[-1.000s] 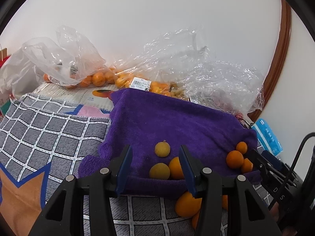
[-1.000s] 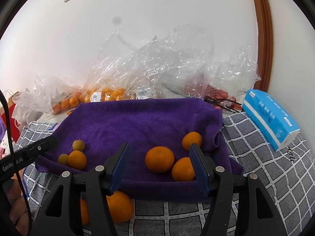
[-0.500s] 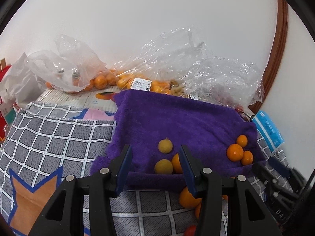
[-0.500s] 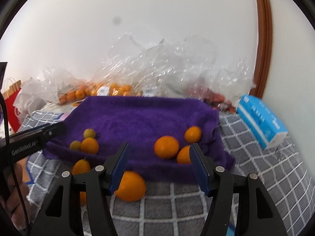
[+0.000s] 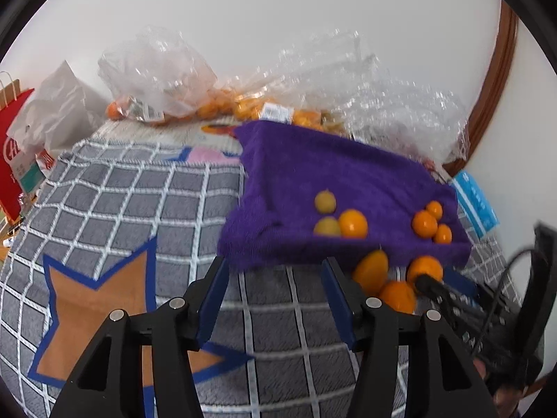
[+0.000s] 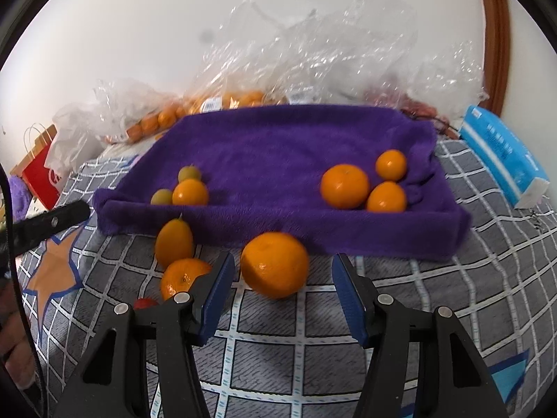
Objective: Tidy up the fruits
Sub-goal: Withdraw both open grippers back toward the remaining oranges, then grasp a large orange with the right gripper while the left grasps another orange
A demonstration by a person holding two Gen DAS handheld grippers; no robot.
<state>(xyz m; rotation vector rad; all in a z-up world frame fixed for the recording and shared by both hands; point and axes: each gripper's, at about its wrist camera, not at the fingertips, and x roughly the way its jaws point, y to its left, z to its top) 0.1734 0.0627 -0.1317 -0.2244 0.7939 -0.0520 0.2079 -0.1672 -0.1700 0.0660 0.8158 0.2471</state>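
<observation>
A purple towel (image 6: 278, 146) lies on the checked cloth and also shows in the left wrist view (image 5: 330, 174). On its left part sit two small greenish fruits (image 6: 189, 173) and a small orange (image 6: 190, 192). On its right part sit three oranges (image 6: 344, 185). In front of the towel lie a large orange (image 6: 274, 264), an oval orange fruit (image 6: 174, 242) and another orange (image 6: 182, 277). My right gripper (image 6: 282, 294) is open and empty, just behind the large orange. My left gripper (image 5: 275, 299) is open and empty over the cloth, below the towel's front left corner.
Clear plastic bags (image 6: 313, 45) with more oranges (image 6: 163, 118) pile against the wall behind the towel. A blue tissue pack (image 6: 504, 163) lies at the right. A red paper bag (image 5: 14, 146) stands at the far left. A small red thing (image 6: 145, 303) lies by the right gripper's left finger.
Both grippers have pulled back from the towel towards the near side. The loose oranges in front of the towel have come into fuller view. Both stay open.
</observation>
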